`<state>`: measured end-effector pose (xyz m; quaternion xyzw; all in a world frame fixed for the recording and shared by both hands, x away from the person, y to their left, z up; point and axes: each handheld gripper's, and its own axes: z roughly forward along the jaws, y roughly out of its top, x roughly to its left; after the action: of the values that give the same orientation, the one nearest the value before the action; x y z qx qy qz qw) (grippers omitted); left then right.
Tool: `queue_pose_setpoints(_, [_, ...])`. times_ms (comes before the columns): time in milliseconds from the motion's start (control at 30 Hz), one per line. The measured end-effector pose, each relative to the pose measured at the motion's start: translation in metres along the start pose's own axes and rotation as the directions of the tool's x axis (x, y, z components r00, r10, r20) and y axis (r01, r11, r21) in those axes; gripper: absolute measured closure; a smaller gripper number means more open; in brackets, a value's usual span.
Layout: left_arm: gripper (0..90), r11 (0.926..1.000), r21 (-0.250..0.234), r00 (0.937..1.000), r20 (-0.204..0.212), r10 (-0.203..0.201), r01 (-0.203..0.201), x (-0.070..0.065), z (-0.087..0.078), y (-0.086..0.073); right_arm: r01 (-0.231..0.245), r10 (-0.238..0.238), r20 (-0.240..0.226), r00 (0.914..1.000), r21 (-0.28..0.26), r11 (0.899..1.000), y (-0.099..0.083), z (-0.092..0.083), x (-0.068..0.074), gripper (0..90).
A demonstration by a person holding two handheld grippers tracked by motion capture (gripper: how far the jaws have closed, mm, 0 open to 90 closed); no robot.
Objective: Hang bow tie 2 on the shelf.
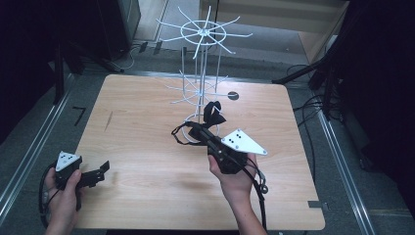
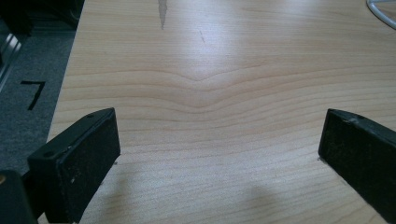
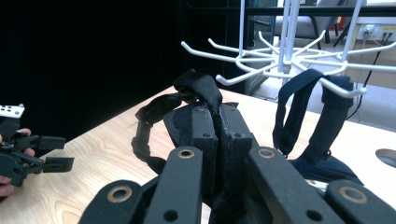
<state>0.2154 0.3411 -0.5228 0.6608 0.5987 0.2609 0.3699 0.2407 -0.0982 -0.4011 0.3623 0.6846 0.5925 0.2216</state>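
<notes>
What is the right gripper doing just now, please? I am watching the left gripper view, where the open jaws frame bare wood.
Observer: The right gripper is shut on a black strap.
Operator: Thank you. Is there anywhere to hang it?
Observer: Yes, a white rack with two tiers of hooks stands toward the far side of the table.
Operator: Are its hooks all free?
Observer: No, a second black strap hangs from a lower-tier hook.
</notes>
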Motion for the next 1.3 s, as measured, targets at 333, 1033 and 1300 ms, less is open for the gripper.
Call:
queue_pose_setpoints(333, [0.0,1.0000,-0.003,1.0000,-0.002,0.000,0.000,0.000,0.000,0.000,-0.001,0.001,0.012,0.9999,-0.026,1.000,0.008,-0.005,-0.002,87.6])
queue_pose_setpoints(1033, [0.0,1.0000,-0.003,1.0000,0.000,-0.001,0.001,0.000,0.000,0.000,-0.024,0.026,0.035,0.9991,-0.038,0.999,0.018,0.010,-0.012,87.6])
queue_pose_setpoints(1300, [0.0,1.0000,-0.003,1.0000,0.001,0.000,0.000,0.000,0.000,0.000,-0.026,0.028,0.059,0.9979,-0.039,0.999,0.019,0.019,-0.015,87.6])
